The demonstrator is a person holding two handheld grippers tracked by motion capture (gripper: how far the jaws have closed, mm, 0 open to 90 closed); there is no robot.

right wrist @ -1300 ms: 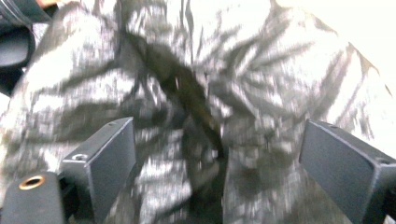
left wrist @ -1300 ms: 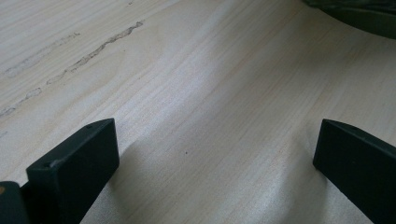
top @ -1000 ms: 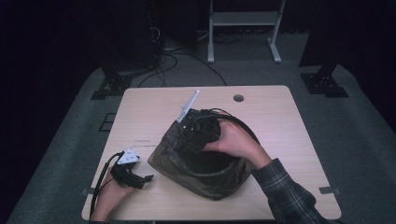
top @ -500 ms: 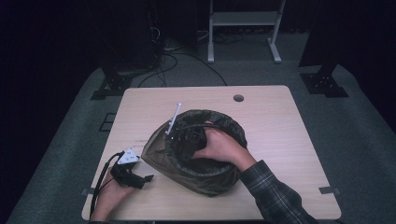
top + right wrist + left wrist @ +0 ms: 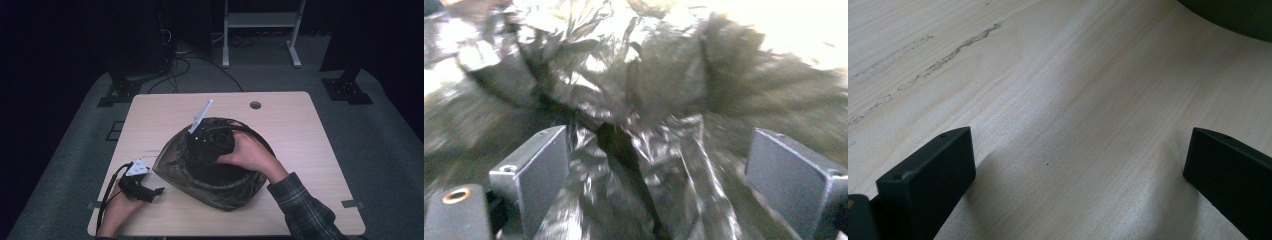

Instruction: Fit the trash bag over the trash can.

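One dark bag point(image 5: 220, 187) — right hand-held gripper point(image 5: 210, 142) inside it, agape on crinkled plastic — left hand-held gripper point(image 5: 150, 192) agape too.

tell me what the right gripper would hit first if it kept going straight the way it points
Most likely the crumpled black plastic bag: it lies right ahead of the right gripper, whose jaws stand open with plastic between them. Blur hides how near.

Bare table point(image 5: 165, 120) left; crumpled bag point(image 5: 215, 180) crowding the centre.

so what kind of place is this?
Looks like a lab or recording studio, not a home: a lone wooden table on grey carpet, dark surroundings, loose cables and metal stand legs behind. On the table, a bin lined with a black bag.
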